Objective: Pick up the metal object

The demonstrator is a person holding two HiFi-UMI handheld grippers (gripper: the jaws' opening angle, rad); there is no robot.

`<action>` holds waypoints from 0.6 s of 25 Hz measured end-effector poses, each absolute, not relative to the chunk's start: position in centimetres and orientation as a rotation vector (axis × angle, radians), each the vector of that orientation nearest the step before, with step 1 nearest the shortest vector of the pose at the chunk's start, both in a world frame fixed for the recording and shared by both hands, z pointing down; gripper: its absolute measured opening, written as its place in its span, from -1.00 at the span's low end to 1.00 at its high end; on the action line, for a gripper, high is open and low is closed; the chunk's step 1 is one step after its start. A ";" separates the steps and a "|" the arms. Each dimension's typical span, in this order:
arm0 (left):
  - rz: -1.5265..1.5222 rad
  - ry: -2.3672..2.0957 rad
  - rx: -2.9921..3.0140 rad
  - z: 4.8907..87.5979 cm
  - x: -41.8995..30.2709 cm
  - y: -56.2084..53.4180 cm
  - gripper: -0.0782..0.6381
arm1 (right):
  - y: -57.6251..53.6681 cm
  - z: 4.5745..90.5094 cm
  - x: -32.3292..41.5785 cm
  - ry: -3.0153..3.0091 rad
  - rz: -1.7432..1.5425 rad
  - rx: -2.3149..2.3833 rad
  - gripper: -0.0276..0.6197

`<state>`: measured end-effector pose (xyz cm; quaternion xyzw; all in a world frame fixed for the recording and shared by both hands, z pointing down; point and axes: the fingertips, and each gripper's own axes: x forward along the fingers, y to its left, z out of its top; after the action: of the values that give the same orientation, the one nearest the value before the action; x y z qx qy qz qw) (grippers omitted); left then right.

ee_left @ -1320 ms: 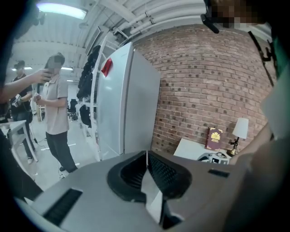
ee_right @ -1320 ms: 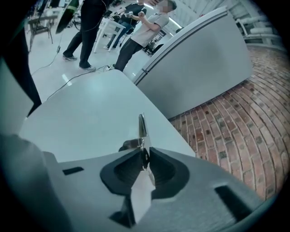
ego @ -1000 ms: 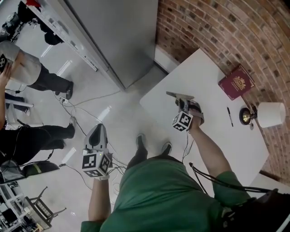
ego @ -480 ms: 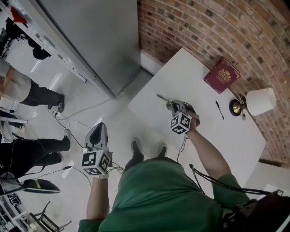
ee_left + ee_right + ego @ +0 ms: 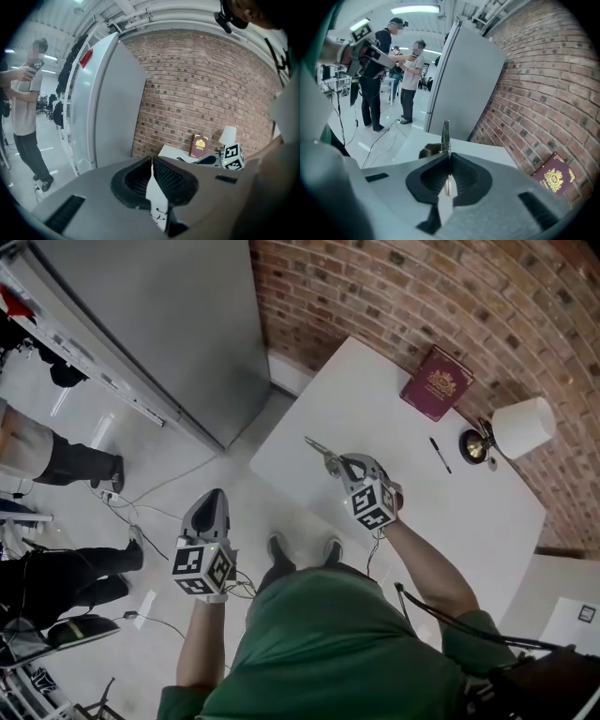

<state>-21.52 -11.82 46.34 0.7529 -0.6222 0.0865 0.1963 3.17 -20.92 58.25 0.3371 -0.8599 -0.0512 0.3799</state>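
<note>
Fingers of the right gripper (image 5: 449,157) are pressed together on the metal object (image 5: 446,132), with no gap left beyond the thickness of the metal itself. The object is seen as a thin, flat, shiny strip, gripped low down between dark ribbed pads (image 5: 464,174). It stands out past the fingertips toward 12 o'clock in the right gripper view. The grey shells around the pads are smooth and matt.

In the head view the right gripper (image 5: 337,465) is held over the white table (image 5: 459,521), near the table's edge at 9 o'clock. The metal object (image 5: 317,446) juts from it toward 10 o'clock, long and narrow. Whether the strip touches the table top cannot be told.

The left gripper (image 5: 151,160) is closed as well. Its cross-hatched black pads (image 5: 171,178) meet at the tips and nothing is held between them; only pale floor shows through the slit lower down. In the head view the left gripper (image 5: 212,495) is held over the glossy floor (image 5: 159,484), at 8 o'clock from the right one and well apart from it. Thin cables (image 5: 127,512) lie on the floor.

A dark red book (image 5: 436,382) with a gold crest lies flat on the table at 1 o'clock from the right gripper, by the rough brick wall (image 5: 422,287). A black pen (image 5: 436,455) and a lamp (image 5: 520,427) with a white shade and a brass foot are set at 2 o'clock. A smooth grey cabinet (image 5: 159,324) stands at 10 o'clock.
</note>
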 end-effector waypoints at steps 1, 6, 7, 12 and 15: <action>0.241 -1.732 2.119 46.2 -21.2 -12.1 -0.74 | -20.7 57.6 3.2 -2.215 -0.113 0.874 -0.89; 0.242 -1.681 2.169 46.0 -19.3 -13.3 -0.74 | -20.0 54.7 3.8 -2.329 0.002 0.966 -0.90; 0.244 -1.670 2.177 46.0 -19.0 -13.5 -0.74 | -19.8 54.1 4.0 -2.349 0.020 0.980 -0.90; 0.227 -1.612 2.212 45.8 -17.0 -14.4 -0.74 | -18.8 51.9 4.3 -2.437 0.121 0.984 -0.90; 0.225 -1.581 2.229 45.8 -16.0 -14.9 -0.74 | -18.4 51.1 4.4 -2.469 0.147 0.990 -0.90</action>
<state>-16.01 -14.85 45.83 0.7967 -0.5652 0.0803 0.1984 4.37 -18.35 51.14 0.3611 -0.9004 0.0536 0.2365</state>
